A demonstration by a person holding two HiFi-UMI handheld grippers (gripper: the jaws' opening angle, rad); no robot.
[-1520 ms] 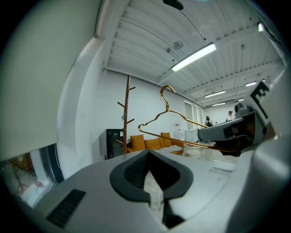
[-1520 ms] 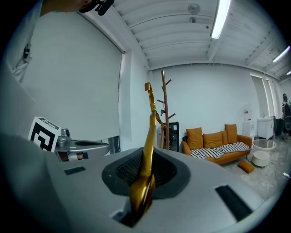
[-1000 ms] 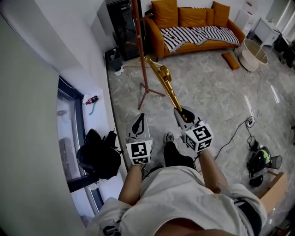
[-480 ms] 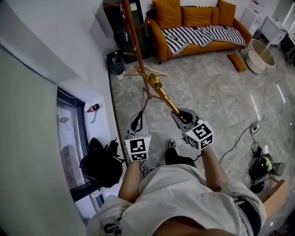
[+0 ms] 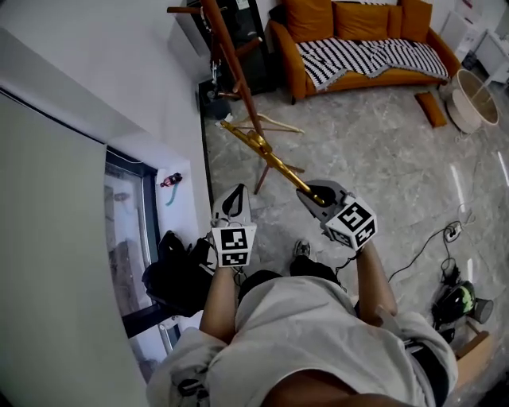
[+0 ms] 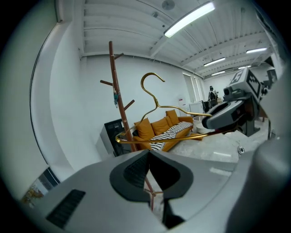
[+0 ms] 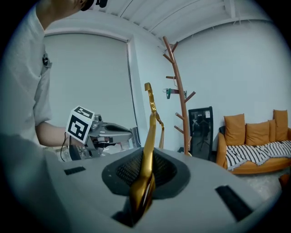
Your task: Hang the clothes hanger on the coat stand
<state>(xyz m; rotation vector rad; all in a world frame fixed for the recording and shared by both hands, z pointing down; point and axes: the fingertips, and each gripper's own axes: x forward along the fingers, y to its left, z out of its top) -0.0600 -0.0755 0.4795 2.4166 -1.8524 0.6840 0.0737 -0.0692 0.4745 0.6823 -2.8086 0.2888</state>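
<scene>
The tall brown wooden coat stand [image 5: 231,60] with angled pegs stood close to the white wall [image 5: 119,71], with open grey marble floor [image 5: 374,143] to its right. The slim, shiny gold metal clothes hanger [image 5: 266,155] hung in the air. Its long axis ran from the right gripper [image 5: 314,193] towards the pole, hook upward, on no peg. That gripper clamped one end. The left gripper [image 5: 232,203] was closed, empty.

White walls [image 5: 119,71], marble floor [image 5: 382,151], orange sofa [image 5: 362,20], low window [image 5: 127,230], ceiling striplight [image 6: 188,19]
</scene>
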